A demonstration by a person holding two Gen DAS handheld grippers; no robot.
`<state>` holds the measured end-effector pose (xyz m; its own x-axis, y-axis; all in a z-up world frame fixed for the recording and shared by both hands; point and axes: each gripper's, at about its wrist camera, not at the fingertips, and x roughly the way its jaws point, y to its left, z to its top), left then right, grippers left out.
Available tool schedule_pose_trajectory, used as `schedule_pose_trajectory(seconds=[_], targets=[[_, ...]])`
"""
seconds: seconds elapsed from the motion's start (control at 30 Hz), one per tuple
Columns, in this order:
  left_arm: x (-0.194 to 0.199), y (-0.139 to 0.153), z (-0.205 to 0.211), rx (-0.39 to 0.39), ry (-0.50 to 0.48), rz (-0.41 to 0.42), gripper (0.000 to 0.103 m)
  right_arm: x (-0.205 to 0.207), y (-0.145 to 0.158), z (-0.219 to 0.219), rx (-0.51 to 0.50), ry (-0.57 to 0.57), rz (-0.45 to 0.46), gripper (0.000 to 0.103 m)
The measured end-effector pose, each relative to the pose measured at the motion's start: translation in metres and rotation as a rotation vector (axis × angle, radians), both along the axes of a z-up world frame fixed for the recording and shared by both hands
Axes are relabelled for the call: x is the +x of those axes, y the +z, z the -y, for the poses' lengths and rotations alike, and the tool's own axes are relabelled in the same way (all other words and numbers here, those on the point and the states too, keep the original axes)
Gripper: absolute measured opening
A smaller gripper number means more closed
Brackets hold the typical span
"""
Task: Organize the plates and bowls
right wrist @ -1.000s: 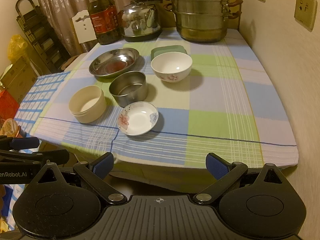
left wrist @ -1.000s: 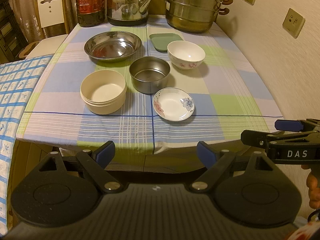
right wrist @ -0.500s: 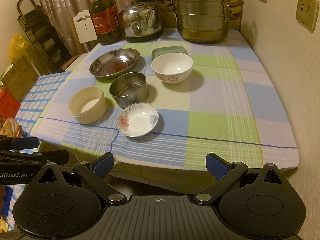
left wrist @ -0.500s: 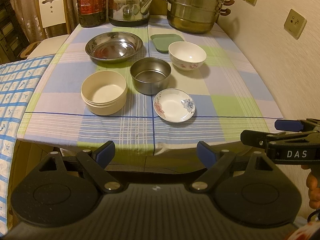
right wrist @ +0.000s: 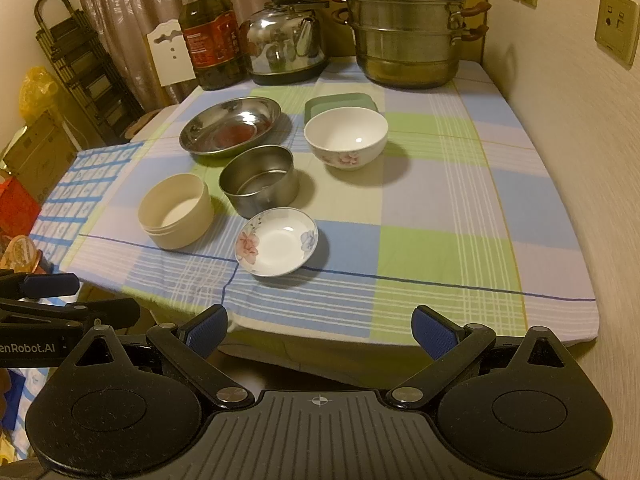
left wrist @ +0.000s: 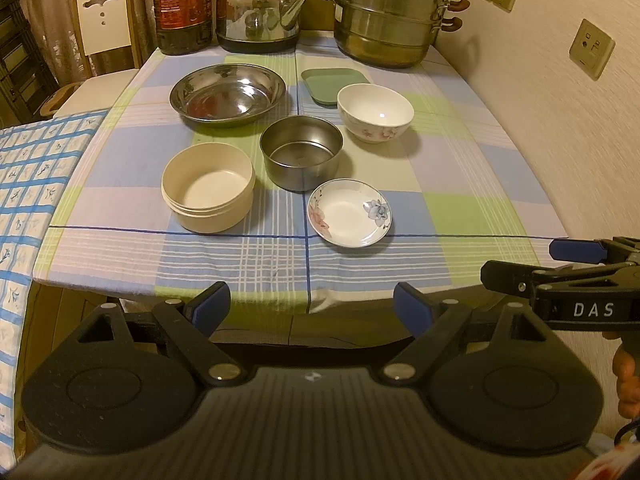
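On the checked tablecloth stand a small flowered saucer [left wrist: 349,218] [right wrist: 277,247], a cream round bowl [left wrist: 208,191] [right wrist: 175,210], a steel straight-sided bowl [left wrist: 301,152] [right wrist: 259,180], a white flowered bowl [left wrist: 375,112] [right wrist: 346,136], a wide steel dish [left wrist: 227,93] [right wrist: 230,125] and a green square plate [left wrist: 333,82] [right wrist: 340,102]. My left gripper [left wrist: 312,307] is open and empty, short of the table's front edge. My right gripper [right wrist: 320,330] is open and empty, also before the front edge, to the right of the left one.
At the table's back stand an oil bottle [left wrist: 182,4], a steel kettle [left wrist: 259,14] and a stacked steamer pot [left wrist: 390,26]. A wall [right wrist: 592,128] runs along the right side. A chair [left wrist: 105,24] and a blue-patterned cloth [left wrist: 24,184] lie left.
Both grippers have moved slightly toward the table; the dishes look a little nearer. Nothing on the table has moved, and both grippers stay open.
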<state>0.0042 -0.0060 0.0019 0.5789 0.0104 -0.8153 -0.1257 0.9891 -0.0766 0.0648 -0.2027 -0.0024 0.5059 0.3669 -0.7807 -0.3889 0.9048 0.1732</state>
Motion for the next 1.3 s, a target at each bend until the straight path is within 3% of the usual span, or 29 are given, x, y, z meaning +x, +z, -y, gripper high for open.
schedule_pose_trajectory(seconds=[1.3], targets=[[0.0027,-0.0012,-0.0016,-0.001,0.001,0.0,0.087,0.002,0.0003,-0.0025,-0.003,0.0,0.004,0.099]])
